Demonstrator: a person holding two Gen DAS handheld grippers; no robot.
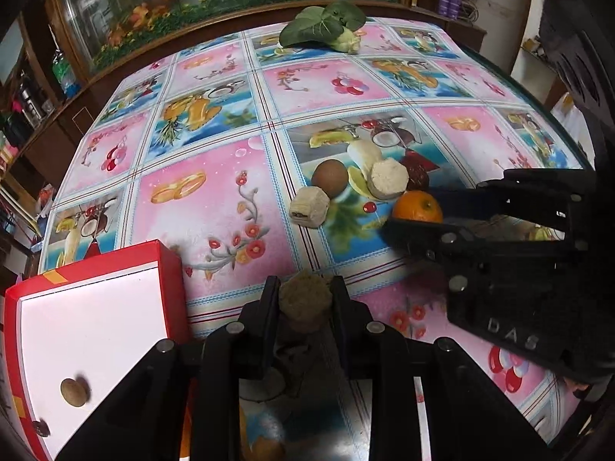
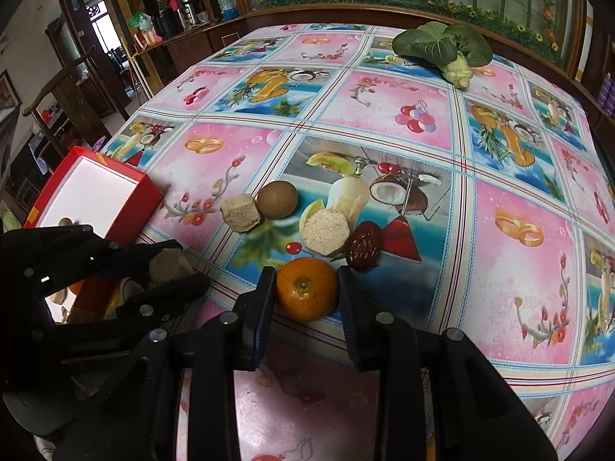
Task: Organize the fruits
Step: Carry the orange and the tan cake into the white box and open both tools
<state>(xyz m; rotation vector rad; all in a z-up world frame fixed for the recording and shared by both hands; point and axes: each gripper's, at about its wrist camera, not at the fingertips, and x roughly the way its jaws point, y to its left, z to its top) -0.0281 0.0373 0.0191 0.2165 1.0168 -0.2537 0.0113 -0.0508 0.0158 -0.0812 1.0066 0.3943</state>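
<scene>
My left gripper [image 1: 305, 288] is shut on a beige crumbly block [image 1: 305, 297], held above the table's near edge beside the red box [image 1: 92, 326]. The box has a white inside with a small brown round fruit [image 1: 75, 392] in it. My right gripper [image 2: 306, 273] is shut on an orange [image 2: 306, 288] that rests on the cloth. Just beyond the orange lie a brown kiwi [image 2: 277, 199], a second beige block [image 2: 241, 213], a round pale cake [image 2: 326, 232] and a dark red date [image 2: 363, 246]. The left gripper [image 2: 186, 265] shows in the right wrist view too.
A leafy green vegetable [image 1: 323, 27] lies at the table's far edge. The table [image 2: 499, 288] wears a glossy fruit-print cloth. Wooden cabinets and a flower mural stand behind it. A wooden chair [image 2: 57, 88] stands off the left side.
</scene>
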